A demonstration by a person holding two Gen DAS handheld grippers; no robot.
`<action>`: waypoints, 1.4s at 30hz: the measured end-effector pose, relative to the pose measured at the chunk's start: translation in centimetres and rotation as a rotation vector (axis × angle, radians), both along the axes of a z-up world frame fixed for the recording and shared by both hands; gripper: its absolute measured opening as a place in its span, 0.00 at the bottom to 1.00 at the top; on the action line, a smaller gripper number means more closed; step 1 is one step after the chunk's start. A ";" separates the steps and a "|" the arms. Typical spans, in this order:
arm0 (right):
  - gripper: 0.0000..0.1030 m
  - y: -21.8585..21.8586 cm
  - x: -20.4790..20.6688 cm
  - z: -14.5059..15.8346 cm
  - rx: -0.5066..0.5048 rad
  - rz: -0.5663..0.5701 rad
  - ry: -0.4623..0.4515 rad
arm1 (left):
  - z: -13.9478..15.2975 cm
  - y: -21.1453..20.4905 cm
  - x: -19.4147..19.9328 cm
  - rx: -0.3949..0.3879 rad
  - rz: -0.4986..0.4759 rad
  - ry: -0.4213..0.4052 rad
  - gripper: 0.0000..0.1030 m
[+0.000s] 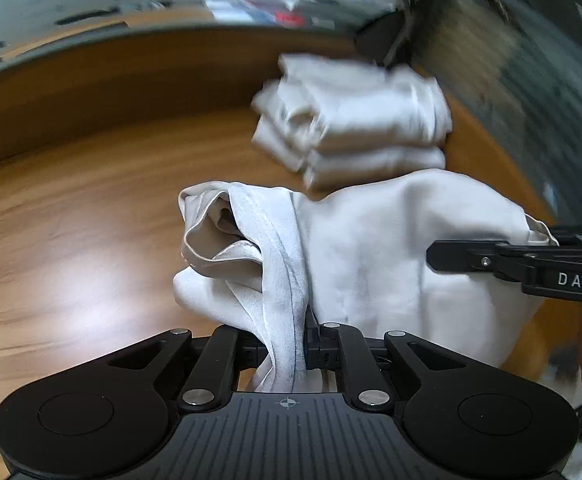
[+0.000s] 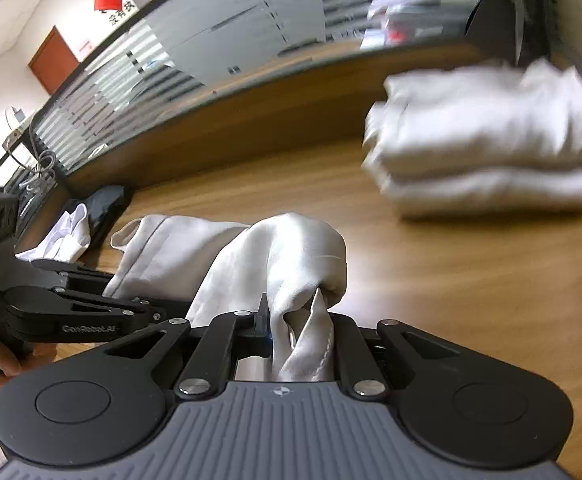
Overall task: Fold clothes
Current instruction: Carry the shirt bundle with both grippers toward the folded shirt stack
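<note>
since both left tongs (image 1: 287, 344) and right tongs (image 2: 299, 336) pinch the white satin garment (image 1: 371, 248), it looks light, limp and slippery; hems grip best.

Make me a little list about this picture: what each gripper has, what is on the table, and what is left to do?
left gripper: shut on the white garment
right gripper: shut on the same white garment, at another part
garment: bunched and draped between the two grippers
folded stack: white clothes piled farther back on the wooden table
dark item: at the table's far left edge, with white cloth on it
left to do: this garment is not yet folded
</note>
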State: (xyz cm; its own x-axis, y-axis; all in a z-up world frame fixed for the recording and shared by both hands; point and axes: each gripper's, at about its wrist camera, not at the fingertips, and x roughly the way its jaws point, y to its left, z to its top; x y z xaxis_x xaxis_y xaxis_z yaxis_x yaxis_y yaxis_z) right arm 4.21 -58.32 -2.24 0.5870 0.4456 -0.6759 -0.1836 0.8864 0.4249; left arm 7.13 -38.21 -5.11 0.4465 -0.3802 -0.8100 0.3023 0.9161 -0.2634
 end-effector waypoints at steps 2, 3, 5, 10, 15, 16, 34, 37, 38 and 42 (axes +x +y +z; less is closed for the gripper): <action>0.09 -2.8 1.6 2.0 -0.030 0.007 -0.019 | 1.2 -2.6 1.0 -0.026 0.027 -0.023 0.13; 0.09 -4.2 2.5 3.2 -0.049 0.006 -0.037 | 1.7 -3.9 1.7 -0.036 0.035 -0.039 0.13; 0.09 -6.4 4.0 5.2 -0.099 0.000 -0.099 | 2.6 -6.5 3.3 -0.049 0.053 -0.071 0.13; 0.09 -10.8 8.6 8.3 -0.210 -0.042 -0.199 | 4.4 -11.5 8.7 -0.061 0.095 -0.122 0.13; 0.09 -14.1 14.5 9.1 -0.268 -0.114 -0.221 | 4.7 -14.1 14.4 -0.083 0.129 -0.121 0.13; 0.09 -14.9 15.6 9.1 -0.260 -0.129 -0.220 | 4.6 -14.3 15.3 -0.085 0.134 -0.115 0.13; 0.13 -17.3 27.9 1.9 -0.502 -0.075 -0.126 | -1.6 -15.6 25.3 -0.111 0.187 0.025 0.15; 0.26 -17.3 28.1 1.6 -0.545 -0.073 -0.130 | -2.0 -14.9 25.3 -0.128 0.208 0.037 0.20; 0.30 -17.2 28.0 1.5 -0.568 -0.073 -0.136 | -2.0 -14.6 25.3 -0.137 0.219 0.039 0.23; 0.44 -16.2 27.4 2.0 -0.668 -0.071 -0.171 | -1.7 -13.3 24.5 -0.170 0.262 0.042 0.28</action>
